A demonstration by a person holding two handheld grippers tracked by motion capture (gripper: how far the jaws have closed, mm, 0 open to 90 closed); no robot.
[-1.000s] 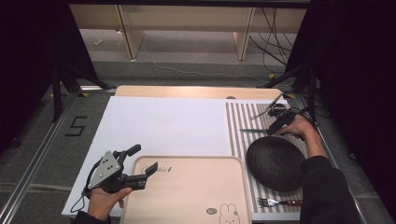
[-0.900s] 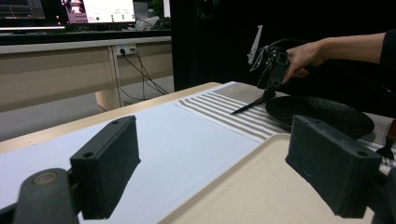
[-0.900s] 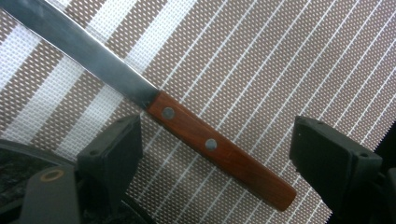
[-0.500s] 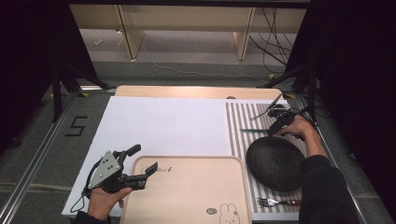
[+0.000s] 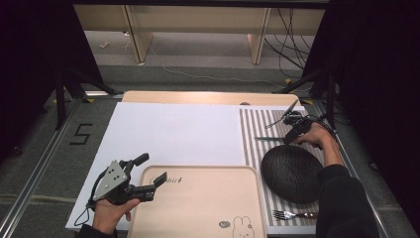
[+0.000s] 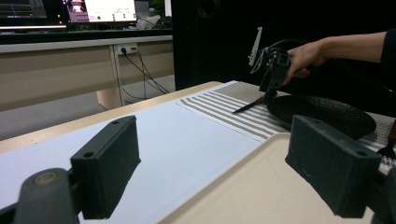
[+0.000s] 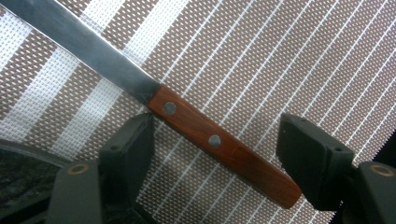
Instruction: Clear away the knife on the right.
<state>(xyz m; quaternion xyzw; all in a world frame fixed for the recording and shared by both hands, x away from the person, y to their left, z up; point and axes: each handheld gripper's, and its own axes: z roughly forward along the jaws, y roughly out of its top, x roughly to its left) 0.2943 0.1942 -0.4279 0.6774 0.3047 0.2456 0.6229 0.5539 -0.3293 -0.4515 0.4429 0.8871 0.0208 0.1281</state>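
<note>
Knife point(image 7: 187, 121): lay diagonal between your right gripper's point(image 7: 215, 154) jaws, which were closing but still clear of its wooden handle point(image 7: 224, 149); left gripper point(image 5: 148, 173) idle, jaws apart.

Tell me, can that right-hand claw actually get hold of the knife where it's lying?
Probably yes. The right gripper already straddles the knife: its wooden handle lies flat on the striped mat between the jaws, which have just been closing but are not pressing on it yet. Nothing blocks it; the dark plate sits just beside.

Recording lab, black curtains point(image 5: 29, 59) flanking a pale wooden table point(image 5: 208, 97), loose cables point(image 5: 282, 29) behind it, computer monitors point(image 6: 109, 9) beyond
</note>
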